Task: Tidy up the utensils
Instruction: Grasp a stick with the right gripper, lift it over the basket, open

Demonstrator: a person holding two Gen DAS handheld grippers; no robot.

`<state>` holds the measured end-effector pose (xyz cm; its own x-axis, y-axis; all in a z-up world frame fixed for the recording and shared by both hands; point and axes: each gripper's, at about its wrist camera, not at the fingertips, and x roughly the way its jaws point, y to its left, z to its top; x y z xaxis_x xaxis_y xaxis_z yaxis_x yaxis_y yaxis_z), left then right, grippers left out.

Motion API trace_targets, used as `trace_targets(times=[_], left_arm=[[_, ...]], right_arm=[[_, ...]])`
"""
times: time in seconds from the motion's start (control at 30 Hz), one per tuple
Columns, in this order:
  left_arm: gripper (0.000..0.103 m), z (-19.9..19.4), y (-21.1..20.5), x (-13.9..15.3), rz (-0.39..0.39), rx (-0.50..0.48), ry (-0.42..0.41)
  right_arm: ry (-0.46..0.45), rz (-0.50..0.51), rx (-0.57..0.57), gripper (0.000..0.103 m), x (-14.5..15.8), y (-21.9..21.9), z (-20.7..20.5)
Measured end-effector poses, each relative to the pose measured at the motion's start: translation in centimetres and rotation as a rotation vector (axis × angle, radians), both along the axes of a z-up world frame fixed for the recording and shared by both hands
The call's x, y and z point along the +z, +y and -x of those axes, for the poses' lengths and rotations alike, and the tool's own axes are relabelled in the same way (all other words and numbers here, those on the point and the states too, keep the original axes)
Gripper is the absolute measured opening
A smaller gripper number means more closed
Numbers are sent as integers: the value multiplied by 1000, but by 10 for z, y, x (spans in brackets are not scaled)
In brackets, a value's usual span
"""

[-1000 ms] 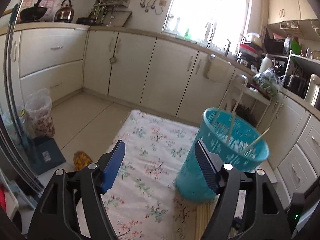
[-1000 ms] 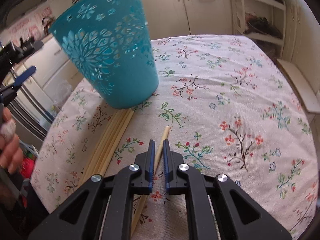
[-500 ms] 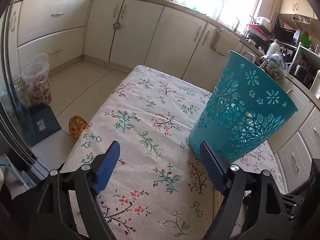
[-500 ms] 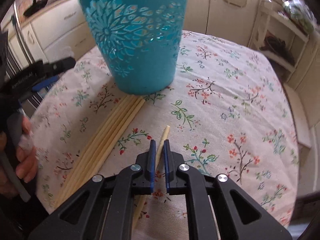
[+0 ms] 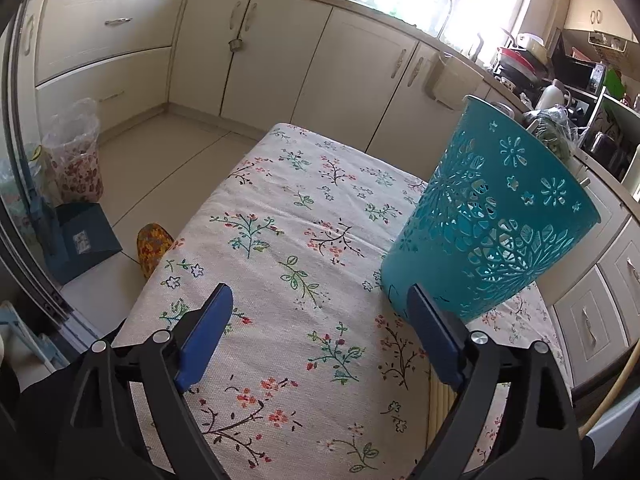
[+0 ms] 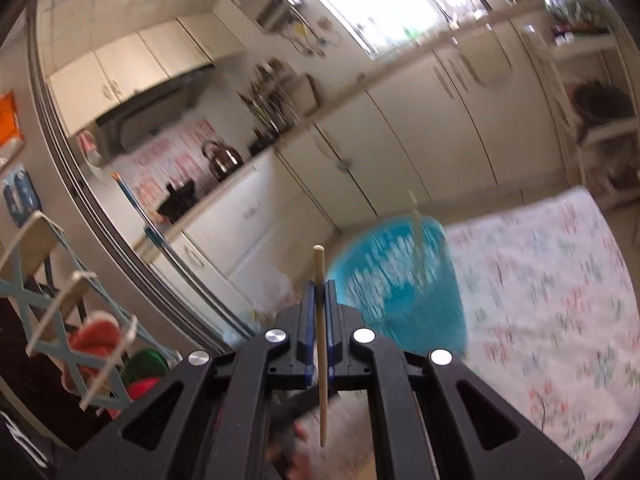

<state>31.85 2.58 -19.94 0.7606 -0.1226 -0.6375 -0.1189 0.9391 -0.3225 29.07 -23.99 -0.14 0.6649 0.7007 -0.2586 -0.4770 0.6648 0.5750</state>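
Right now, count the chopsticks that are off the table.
2. One chopstick is clamped in the right gripper; a second chopstick, blurred, stands in the teal basket. More may hide inside it.

The left gripper (image 5: pixel 320 336) hangs over the tabletop (image 5: pixel 280 240), the basket (image 5: pixel 492 232) standing on it just ahead of the gripper's right finger. A bundle of chopsticks (image 5: pixel 440 404) lies on the tabletop beneath that same finger. Off the tabletop's left edge, a bag (image 5: pixel 76 160) sits on the floor. The right gripper (image 6: pixel 319 304) clamps one chopstick (image 6: pixel 321 344), with the basket (image 6: pixel 404 284) just ahead and to its right, another stick (image 6: pixel 416 224) standing in it.
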Motion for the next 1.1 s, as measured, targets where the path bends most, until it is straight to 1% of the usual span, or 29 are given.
trace_targets(times=[0.1, 0.2, 0.3, 0.33, 0.43, 0.57, 0.6, 0.73, 0.8, 0.83, 0.87, 0.97, 1.03, 1.07, 1.1], left_arm=[[85, -1, 2, -1, 12, 2, 2], [85, -1, 5, -2, 27, 8, 1], [85, -2, 6, -3, 34, 10, -2], [85, -2, 6, -2, 35, 9, -3], [85, -2, 7, -2, 38, 9, -5], [85, -1, 7, -3, 39, 10, -6], [85, -1, 6, -3, 39, 9, -6], [86, -2, 6, -3, 38, 8, -4], [86, -3, 6, -3, 38, 7, -1], [86, -3, 7, -3, 39, 7, 0], [86, -3, 7, -3, 40, 7, 0], [86, -4, 7, -3, 43, 9, 1], [86, -4, 8, -4, 44, 9, 1], [86, -4, 8, -4, 44, 10, 0], [86, -4, 7, -4, 43, 9, 0]], right_arm=[[-70, -25, -13, 5, 30, 6, -20], [-116, -33, -46, 5, 51, 8, -29], [-156, 0, -117, 5, 62, 7, -41], [-178, 38, -165, 5, 64, 10, -46], [-202, 128, -250, 5, 51, 16, -59], [-198, 230, -289, 5, 19, 32, -69], [-177, 252, -282, 5, 5, 37, -73], [-94, 304, -247, 6, -28, 44, -83], [-46, 318, -234, 11, -39, 44, -83], [-42, 314, -235, 17, -37, 44, -80], [-47, 306, -239, 20, -36, 41, -76], [-95, 291, -259, 21, -23, 32, -51], [-136, 271, -280, 23, -15, 25, -26], [-144, 266, -293, 27, -15, 22, -13], [-141, 263, -305, 28, -19, 20, -2]])
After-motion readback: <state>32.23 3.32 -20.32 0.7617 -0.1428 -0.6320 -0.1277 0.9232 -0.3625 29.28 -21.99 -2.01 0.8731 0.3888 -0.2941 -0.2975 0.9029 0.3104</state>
